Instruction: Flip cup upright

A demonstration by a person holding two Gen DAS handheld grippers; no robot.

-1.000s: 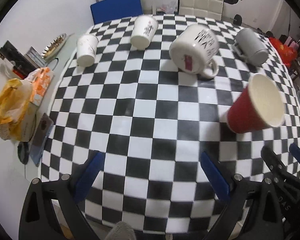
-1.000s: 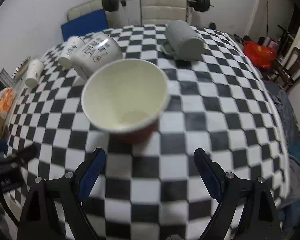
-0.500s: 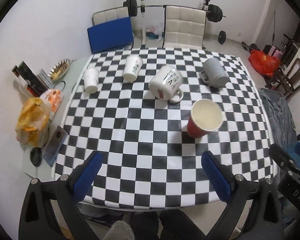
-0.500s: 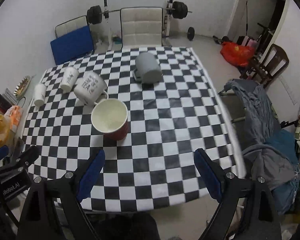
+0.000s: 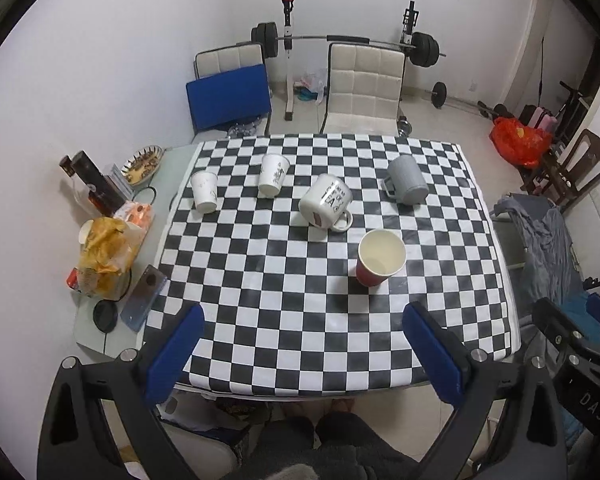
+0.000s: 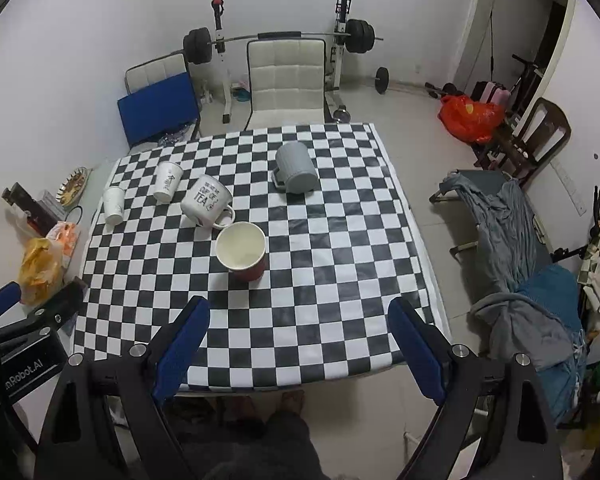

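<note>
A red paper cup [image 5: 380, 263] stands upright, mouth up, on the checkered table [image 5: 284, 320]; it also shows in the right wrist view [image 6: 242, 251]. Behind it a white "cup of tea" mug [image 5: 326, 206] and a grey mug [image 5: 406, 180] lie on their sides. Two white paper cups [image 5: 204, 191] [image 5: 273, 174] stand upside down at the back left. My left gripper [image 5: 304, 348] is open and empty, high above the table's near edge. My right gripper [image 6: 300, 336] is open and empty, equally high and far back.
A glass side table at the left holds a yellow bag [image 5: 104, 256], a phone [image 5: 143, 303], a dark box [image 5: 96, 184] and a dish [image 5: 142, 164]. Two white chairs [image 5: 362, 88], a barbell rack and a blue pad stand behind the table. Clothes hang over a rack at the right [image 6: 512, 232].
Both grippers have pulled up and back far from the table. The red cup, close to the right gripper a second ago, now stands alone and small on the table.
</note>
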